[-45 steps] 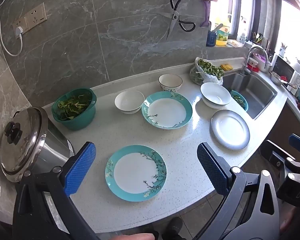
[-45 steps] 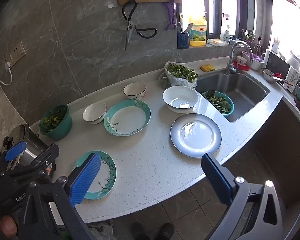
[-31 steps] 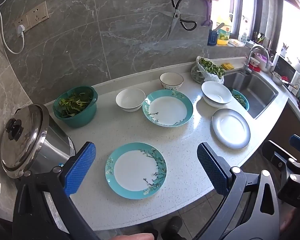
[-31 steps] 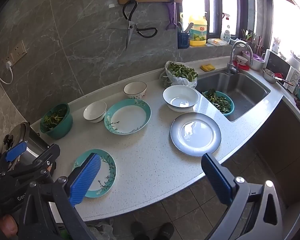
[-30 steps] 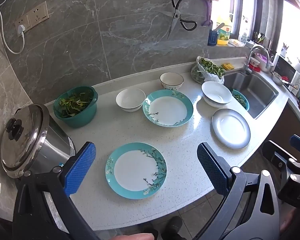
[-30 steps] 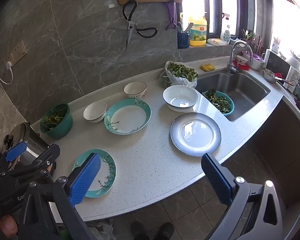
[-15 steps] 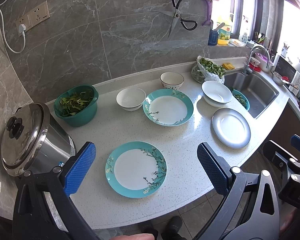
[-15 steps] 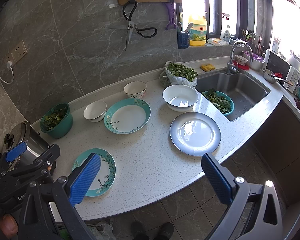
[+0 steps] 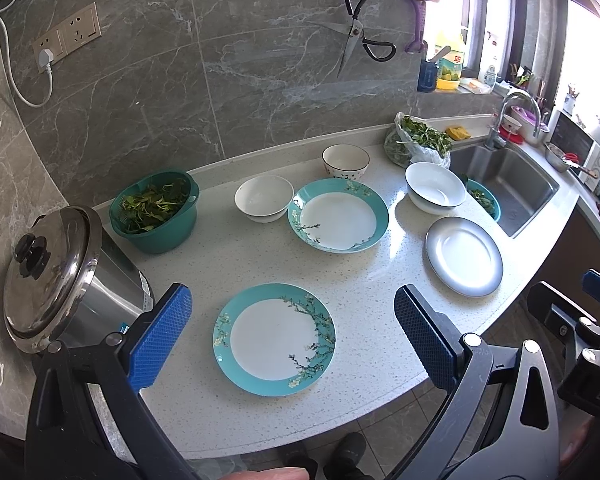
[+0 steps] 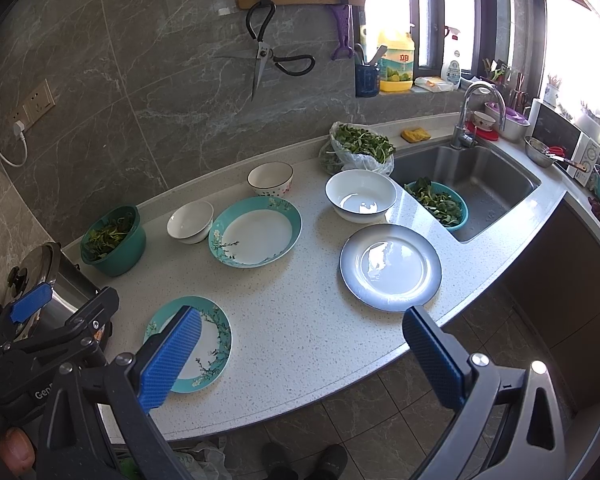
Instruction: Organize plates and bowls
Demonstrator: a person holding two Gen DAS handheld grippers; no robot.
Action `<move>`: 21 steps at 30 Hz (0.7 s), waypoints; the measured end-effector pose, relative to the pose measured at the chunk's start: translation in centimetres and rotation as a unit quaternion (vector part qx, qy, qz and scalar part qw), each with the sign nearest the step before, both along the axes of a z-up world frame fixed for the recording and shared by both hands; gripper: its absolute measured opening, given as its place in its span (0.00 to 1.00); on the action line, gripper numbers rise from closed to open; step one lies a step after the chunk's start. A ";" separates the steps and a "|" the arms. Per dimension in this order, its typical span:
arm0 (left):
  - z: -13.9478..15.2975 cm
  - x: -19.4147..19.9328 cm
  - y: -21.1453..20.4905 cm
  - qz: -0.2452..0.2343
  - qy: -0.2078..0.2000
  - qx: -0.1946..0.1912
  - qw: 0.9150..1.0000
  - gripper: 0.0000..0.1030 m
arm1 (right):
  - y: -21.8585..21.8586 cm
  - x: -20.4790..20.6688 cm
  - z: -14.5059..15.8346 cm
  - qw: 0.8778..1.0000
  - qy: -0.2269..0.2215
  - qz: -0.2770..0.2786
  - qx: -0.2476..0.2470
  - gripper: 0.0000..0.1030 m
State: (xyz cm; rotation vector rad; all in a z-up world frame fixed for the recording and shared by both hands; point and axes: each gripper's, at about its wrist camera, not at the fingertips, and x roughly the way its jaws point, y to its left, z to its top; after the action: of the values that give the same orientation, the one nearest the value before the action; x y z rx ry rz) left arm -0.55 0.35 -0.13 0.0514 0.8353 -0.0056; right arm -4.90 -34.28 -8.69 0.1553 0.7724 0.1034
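both grippers are hovering above the front edge of the counter (image 9: 380,264), nothing in either one. left gripper (image 9: 292,334) is sitting w/ its blue pads spread wide, and the near teal plate (image 9: 275,339) is lying flat on the counter right btwn them in the left wrist view. right gripper (image 10: 300,354) is also gaping wide, its left pad overlapping that same teal plate (image 10: 212,332) in the right wrist view, and the grey plate (image 10: 391,267) is lying just beyond its right pad, near the sink (image 10: 472,184).

further back a 2nd, deeper teal plate (image 9: 338,215) is resting mid-counter, w/ a small white bowl (image 9: 264,198) just beside its left rim and a patterned bowl (image 9: 345,161) behind it by the wall. a big white bowl (image 9: 435,187) is sitting btwn the grey plate (image 9: 464,255) and a bag of greens (image 9: 416,142).

at the far left a green colander of leaves (image 9: 156,210) is standing next to a steel pot w/ lid (image 9: 56,276). another teal basket of greens (image 10: 438,204) is sitting in the sink.
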 end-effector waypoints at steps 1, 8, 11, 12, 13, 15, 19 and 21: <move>0.0 0.0 0.0 0.000 0.000 0.000 1.000 1.00 | 0.0 0.0 0.0 1.000 -0.001 0.000 0.000 1.00; 0.0 0.0 -0.1 0.000 0.000 0.001 1.000 1.00 | 0.1 0.1 0.0 1.000 -0.001 0.000 0.000 1.00; 0.0 -0.1 0.0 0.001 0.000 0.001 1.000 1.00 | 0.1 0.1 0.1 1.000 -0.001 0.000 0.000 1.00; 0.0 -0.1 0.0 0.001 0.000 0.001 1.000 1.00 | 0.1 0.1 0.1 1.000 -0.001 0.000 0.000 1.00; 0.0 -0.1 0.0 0.001 0.000 0.001 1.000 1.00 | 0.1 0.2 0.0 1.000 -0.001 0.000 0.000 1.00; 0.0 -0.1 0.0 0.000 0.000 0.001 1.000 1.00 | 0.1 0.2 0.0 1.000 0.000 0.000 -0.001 1.00; 0.0 -0.1 0.0 0.000 0.000 0.001 1.000 1.00 | 0.2 0.2 0.0 1.000 0.000 0.001 -0.001 1.00; 0.0 -0.1 0.0 0.001 0.000 0.001 1.000 1.00 | 0.2 0.2 0.1 1.000 0.000 0.000 -0.001 1.00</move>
State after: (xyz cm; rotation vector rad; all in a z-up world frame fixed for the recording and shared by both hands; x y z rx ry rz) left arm -0.62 0.36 -0.17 0.0527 0.8351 -0.0029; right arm -4.69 -34.08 -8.63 0.1536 0.7728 0.1029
